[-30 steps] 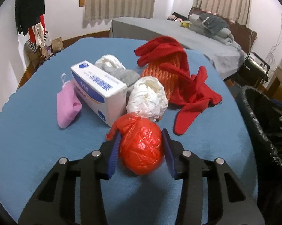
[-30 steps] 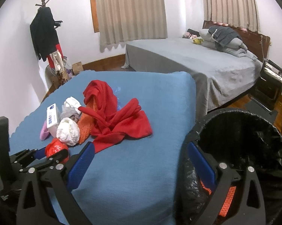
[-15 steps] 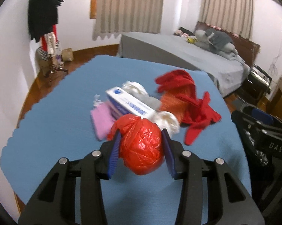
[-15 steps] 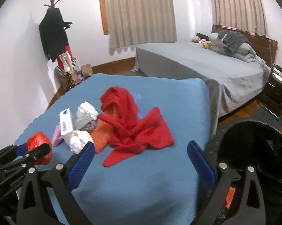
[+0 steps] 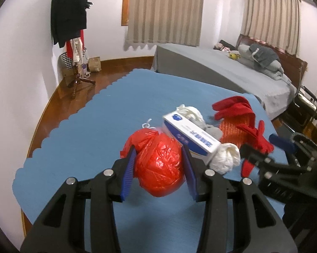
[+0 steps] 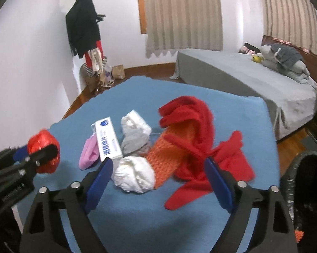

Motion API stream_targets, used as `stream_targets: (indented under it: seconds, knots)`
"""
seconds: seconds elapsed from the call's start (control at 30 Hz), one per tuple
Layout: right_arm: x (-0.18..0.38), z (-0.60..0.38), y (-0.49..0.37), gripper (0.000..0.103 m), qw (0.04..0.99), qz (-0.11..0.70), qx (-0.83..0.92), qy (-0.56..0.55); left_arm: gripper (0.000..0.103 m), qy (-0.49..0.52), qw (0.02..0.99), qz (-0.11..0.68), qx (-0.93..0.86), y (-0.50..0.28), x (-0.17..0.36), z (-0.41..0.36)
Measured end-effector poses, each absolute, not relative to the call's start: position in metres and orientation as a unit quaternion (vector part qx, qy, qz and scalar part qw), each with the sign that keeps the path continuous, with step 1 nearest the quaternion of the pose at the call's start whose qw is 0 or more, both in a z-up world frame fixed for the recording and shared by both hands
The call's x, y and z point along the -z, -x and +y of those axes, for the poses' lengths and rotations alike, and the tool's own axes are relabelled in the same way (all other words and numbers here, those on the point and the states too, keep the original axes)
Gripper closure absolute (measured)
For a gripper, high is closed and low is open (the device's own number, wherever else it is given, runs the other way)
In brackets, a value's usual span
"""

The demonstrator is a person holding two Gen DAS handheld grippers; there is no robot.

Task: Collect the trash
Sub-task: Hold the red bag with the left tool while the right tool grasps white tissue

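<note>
My left gripper (image 5: 158, 154) is shut on a crumpled red plastic bag (image 5: 158, 166), held up above the blue cloth. It also shows in the right wrist view as the left gripper (image 6: 42, 154) with the red bag (image 6: 42, 145). My right gripper (image 6: 158, 162) hovers over the pile with its jaws closing and no pad touching anything. A white crumpled bag (image 6: 134, 176) lies in the gap, near the left finger. In the left wrist view the right gripper (image 5: 266, 149) is at the right, beside the white crumpled bag (image 5: 225, 158).
The blue cloth (image 6: 179, 221) also holds a white box with blue print (image 6: 107, 139), a pink cloth (image 6: 88, 154), a grey sock (image 6: 135, 143), another white wad (image 6: 135, 122) and a red and orange garment (image 6: 190, 137). A black-lined bin (image 6: 306, 189) stands at the right. A bed (image 6: 242, 76) lies behind.
My left gripper has lifted the red bag off the cloth and drawn back from the pile. My right gripper has swung left from over the bin to the pile, jaws narrower.
</note>
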State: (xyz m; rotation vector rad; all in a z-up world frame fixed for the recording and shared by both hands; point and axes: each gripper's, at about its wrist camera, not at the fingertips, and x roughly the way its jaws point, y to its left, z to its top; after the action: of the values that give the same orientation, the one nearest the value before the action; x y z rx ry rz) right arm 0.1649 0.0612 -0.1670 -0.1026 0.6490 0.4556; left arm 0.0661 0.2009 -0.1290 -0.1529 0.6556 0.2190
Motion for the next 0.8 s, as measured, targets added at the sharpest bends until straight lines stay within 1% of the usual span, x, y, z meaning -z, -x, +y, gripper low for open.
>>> stream_targets:
  seconds: [0.1, 0.17, 0.2, 0.23, 0.27, 0.3, 0.33, 0.4, 0.43, 0.5, 0.8]
  knots:
    - [0.177, 0.072, -0.165, 0.027, 0.914, 0.328, -0.232, 0.059, 0.062, 0.077, 0.937, 0.321, -0.112, -0.066, 0.13, 0.208]
    - [0.184, 0.077, -0.166, 0.028, 0.911, 0.334, -0.233, 0.064, 0.062, 0.08, 0.936, 0.322, -0.115, -0.066, 0.132, 0.212]
    - [0.186, 0.079, -0.167, 0.031, 0.909, 0.338, -0.235, 0.066, 0.062, 0.081, 0.936, 0.322, -0.115, -0.065, 0.132, 0.214]
    - [0.19, 0.083, -0.169, 0.037, 0.905, 0.344, -0.239, 0.07, 0.062, 0.082, 0.936, 0.323, -0.115, -0.065, 0.133, 0.214]
    - [0.193, 0.084, -0.17, 0.04, 0.902, 0.351, -0.241, 0.076, 0.062, 0.083, 0.935, 0.324, -0.116, -0.065, 0.134, 0.216]
    - [0.197, 0.086, -0.171, 0.049, 0.896, 0.36, -0.247, 0.08, 0.062, 0.084, 0.935, 0.324, -0.117, -0.064, 0.135, 0.217]
    - [0.199, 0.087, -0.171, 0.06, 0.891, 0.367, -0.258, 0.077, 0.062, 0.084, 0.935, 0.325, -0.117, -0.064, 0.136, 0.218]
    - [0.199, 0.087, -0.17, 0.066, 0.886, 0.369, -0.269, 0.076, 0.062, 0.087, 0.934, 0.325, -0.119, -0.062, 0.137, 0.219]
    - [0.198, 0.086, -0.169, 0.071, 0.885, 0.368, -0.274, 0.077, 0.062, 0.088, 0.934, 0.325, -0.119, -0.062, 0.137, 0.219]
    - [0.194, 0.084, -0.168, 0.074, 0.884, 0.367, -0.28, 0.075, 0.062, 0.087, 0.934, 0.325, -0.118, -0.062, 0.137, 0.219]
    - [0.15, 0.054, -0.155, 0.074, 0.9, 0.33, -0.283, 0.042, 0.062, 0.081, 0.941, 0.311, -0.103, -0.062, 0.121, 0.206]
